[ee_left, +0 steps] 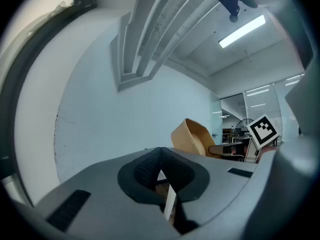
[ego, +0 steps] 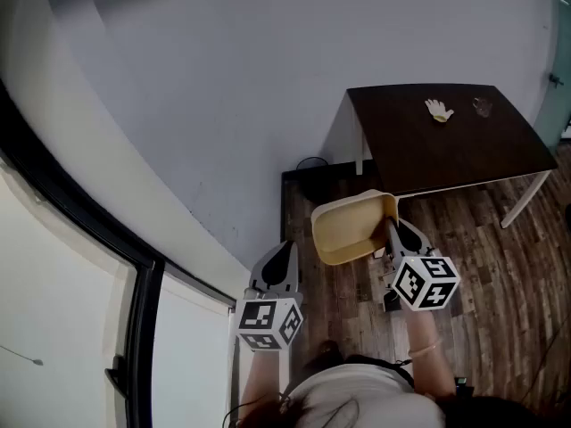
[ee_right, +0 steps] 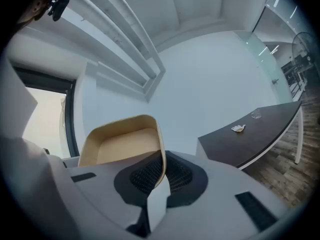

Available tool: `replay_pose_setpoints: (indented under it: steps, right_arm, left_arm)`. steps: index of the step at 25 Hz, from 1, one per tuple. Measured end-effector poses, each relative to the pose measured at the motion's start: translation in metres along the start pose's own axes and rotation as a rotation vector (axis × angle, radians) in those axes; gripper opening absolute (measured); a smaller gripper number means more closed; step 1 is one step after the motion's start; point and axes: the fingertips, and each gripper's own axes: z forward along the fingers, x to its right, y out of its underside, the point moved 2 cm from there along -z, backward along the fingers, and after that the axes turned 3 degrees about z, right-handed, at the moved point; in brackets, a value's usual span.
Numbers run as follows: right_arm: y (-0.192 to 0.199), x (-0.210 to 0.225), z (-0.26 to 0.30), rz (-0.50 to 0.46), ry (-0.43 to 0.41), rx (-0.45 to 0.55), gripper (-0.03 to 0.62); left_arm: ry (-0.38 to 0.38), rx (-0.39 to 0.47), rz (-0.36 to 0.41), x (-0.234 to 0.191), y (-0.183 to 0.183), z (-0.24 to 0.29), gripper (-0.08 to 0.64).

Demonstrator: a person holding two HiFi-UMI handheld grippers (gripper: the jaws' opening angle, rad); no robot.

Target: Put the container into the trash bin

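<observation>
A tan, shallow container (ego: 348, 226) is held up over the wooden floor, tilted with its open side toward the wall. My right gripper (ego: 390, 231) is shut on its near rim; in the right gripper view the thin wall of the container (ee_right: 120, 144) sits pinched between the dark pads of that gripper (ee_right: 162, 171). My left gripper (ego: 282, 255) hangs level to the left of it, apart from the container, jaws together with nothing in them. The left gripper view shows the left gripper (ee_left: 160, 166) with the container (ee_left: 192, 136) off to its right. No trash bin can be told for sure.
A dark brown table (ego: 446, 141) on white legs stands ahead on the right, bearing a crumpled white scrap (ego: 438, 110) and a small clear glass (ego: 483, 106). A dark low shape (ego: 308, 181) lies by the pale wall left of the table. A black window frame (ego: 134, 266) runs along the left.
</observation>
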Motion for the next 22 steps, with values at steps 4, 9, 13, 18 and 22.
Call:
replay_pose_setpoints:
  steps: [4,9,13,18,22]
  right_arm:
    - [0.001,0.0,0.007,-0.006,0.006,0.001,0.005]
    - [0.001,-0.001,0.019,-0.013,0.012,0.02,0.005]
    - [0.002,-0.003,0.03,-0.057,0.027,0.033,0.005]
    - [0.004,-0.009,0.05,-0.052,0.042,0.05,0.005]
    - [0.007,-0.015,0.065,-0.035,0.059,0.058,0.005]
  left_arm:
    - [0.004,-0.01,-0.001,-0.005,0.004,0.006,0.02]
    - [0.013,-0.017,-0.011,-0.015,0.008,0.015,0.02]
    - [0.022,-0.022,-0.017,-0.027,0.011,0.022,0.02]
    - [0.043,-0.019,-0.013,-0.049,0.012,0.033,0.02]
    - [0.06,-0.021,-0.018,-0.066,0.014,0.038,0.02]
